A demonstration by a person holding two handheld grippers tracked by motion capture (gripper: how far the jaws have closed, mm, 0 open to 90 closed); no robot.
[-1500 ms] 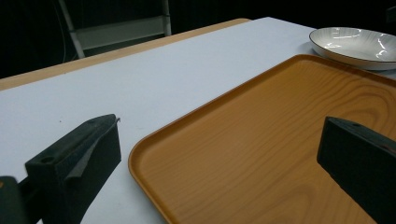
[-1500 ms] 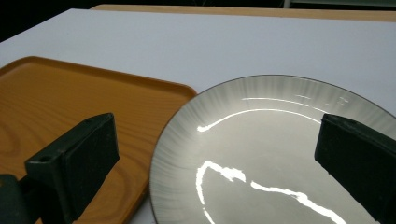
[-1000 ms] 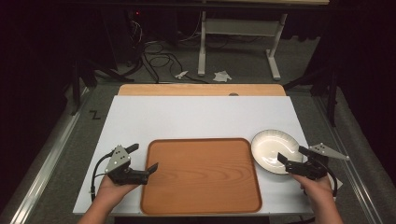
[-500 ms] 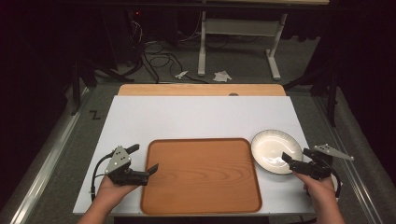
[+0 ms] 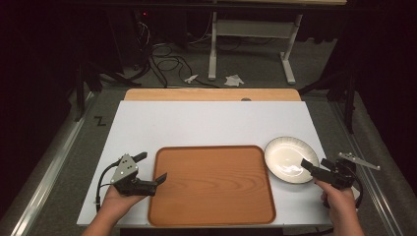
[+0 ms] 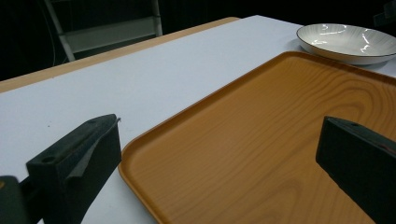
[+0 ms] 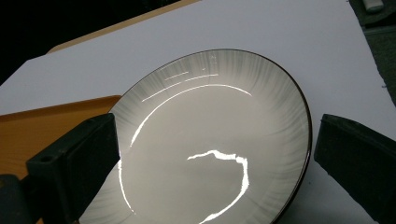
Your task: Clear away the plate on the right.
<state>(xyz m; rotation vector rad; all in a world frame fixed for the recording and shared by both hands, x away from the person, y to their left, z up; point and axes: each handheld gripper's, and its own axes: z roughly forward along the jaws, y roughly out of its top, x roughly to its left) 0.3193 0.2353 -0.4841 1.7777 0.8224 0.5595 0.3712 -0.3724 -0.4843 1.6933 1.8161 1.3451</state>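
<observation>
While my right gripper (image 5: 314, 167) hangs with its jaws spread wide at the near rim of the plate (image 5: 291, 160), nothing is pinched yet; in the right gripper view the two black jaws stand apart on either side of the plate (image 7: 210, 140), neither one touching it as far as I can tell. That plate sits on the white table (image 5: 206, 123) near its right edge, toward the front right corner, just beside the right side of the wooden tray (image 5: 211, 184). My left gripper (image 5: 158, 181) is spread too, holding nothing, and hovers at the tray's left edge; in the left gripper view one jaw is over the white surface and the other over the wood of the tray (image 6: 261, 140). I judge the plate to be glazed ceramic: stiff, fairly heavy for its thin rim, glossy enough to slip, and liable to chip or break if it drops. The shallow centre offers nothing to grasp, so the place to take hold is the raised rim nearest me, one jaw under the lip and one on top, pinched firmly and lifted level. The tray looks rigid and light, with a low upturned border that suits a similar pinch.
</observation>
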